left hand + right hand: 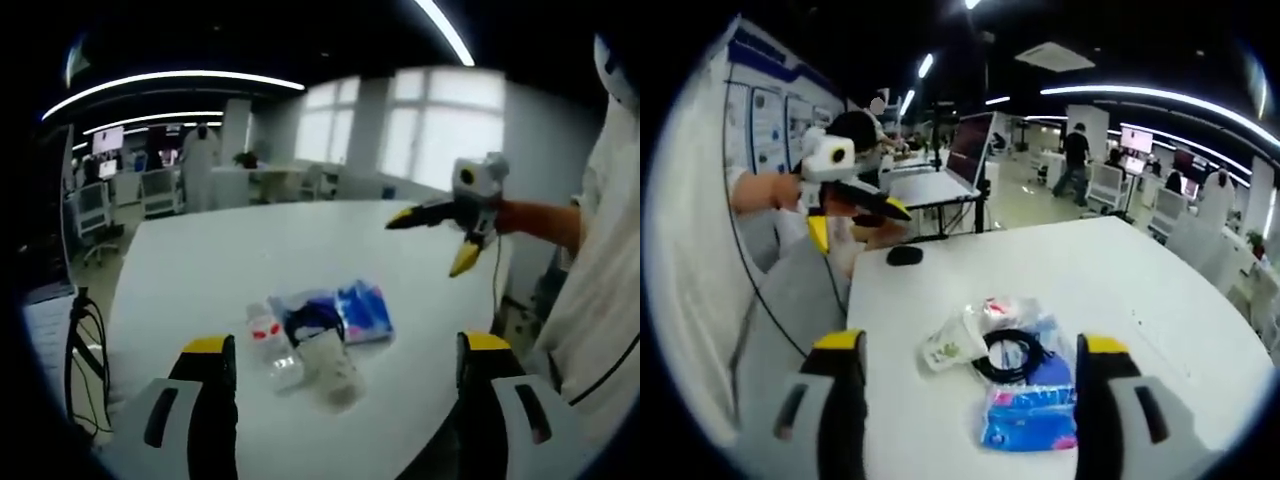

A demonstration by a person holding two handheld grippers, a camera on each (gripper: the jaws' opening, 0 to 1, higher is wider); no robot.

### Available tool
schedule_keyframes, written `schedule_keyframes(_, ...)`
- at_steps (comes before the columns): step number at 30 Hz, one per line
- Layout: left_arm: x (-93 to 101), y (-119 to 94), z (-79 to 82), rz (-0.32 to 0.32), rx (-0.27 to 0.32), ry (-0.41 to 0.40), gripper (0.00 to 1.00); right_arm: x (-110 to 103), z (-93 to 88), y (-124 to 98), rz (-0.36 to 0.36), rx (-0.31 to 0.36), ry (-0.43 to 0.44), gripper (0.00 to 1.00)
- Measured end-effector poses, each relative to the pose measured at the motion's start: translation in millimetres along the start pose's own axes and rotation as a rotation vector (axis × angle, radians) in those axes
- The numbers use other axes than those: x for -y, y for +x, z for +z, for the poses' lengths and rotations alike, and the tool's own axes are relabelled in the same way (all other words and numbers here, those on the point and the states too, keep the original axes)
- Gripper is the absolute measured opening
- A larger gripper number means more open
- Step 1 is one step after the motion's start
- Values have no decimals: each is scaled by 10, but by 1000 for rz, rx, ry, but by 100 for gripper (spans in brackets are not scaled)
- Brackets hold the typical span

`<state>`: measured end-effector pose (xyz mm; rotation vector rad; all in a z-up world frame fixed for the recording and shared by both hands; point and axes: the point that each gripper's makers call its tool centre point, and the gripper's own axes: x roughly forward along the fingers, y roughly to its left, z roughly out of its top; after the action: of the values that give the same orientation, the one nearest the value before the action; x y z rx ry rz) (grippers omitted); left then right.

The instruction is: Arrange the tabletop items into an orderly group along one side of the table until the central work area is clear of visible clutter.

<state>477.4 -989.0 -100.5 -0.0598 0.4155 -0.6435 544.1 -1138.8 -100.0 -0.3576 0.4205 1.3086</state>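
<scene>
A small cluster lies on the white table [200, 260]: a clear little bottle with a red label [263, 328], a coiled black cable [313, 320], a blue tissue packet [366, 310] and a crumpled clear cup [332, 372]. My left gripper [345, 343] hovers open just in front of the cluster, holding nothing. My right gripper [425, 248] hangs open above the table's right edge. In the right gripper view the cable [1012, 355], tissue packet [1032, 418], cup [950, 345] and bottle [992, 305] lie between the open right gripper [972, 345] jaws. The left gripper [860, 225] floats open at the far left.
A black oval object [904, 255] rests near the table's far corner. Beyond it stands a desk with a laptop [970, 145]. Cables [85, 340] hang off the left side of the table. A person's white sleeve [610, 250] is at the right. People stand in the office behind.
</scene>
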Motion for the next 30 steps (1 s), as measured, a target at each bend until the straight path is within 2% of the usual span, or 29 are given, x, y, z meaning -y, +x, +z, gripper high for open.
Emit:
schedule_keyframes(13, -104, 18, -24, 16, 12, -25, 89, 11, 56, 366, 97, -19, -24, 81)
schedule_keyframes(30, -292, 61, -90, 48, 26, -67, 89, 9, -14, 799, 209, -62, -39, 72)
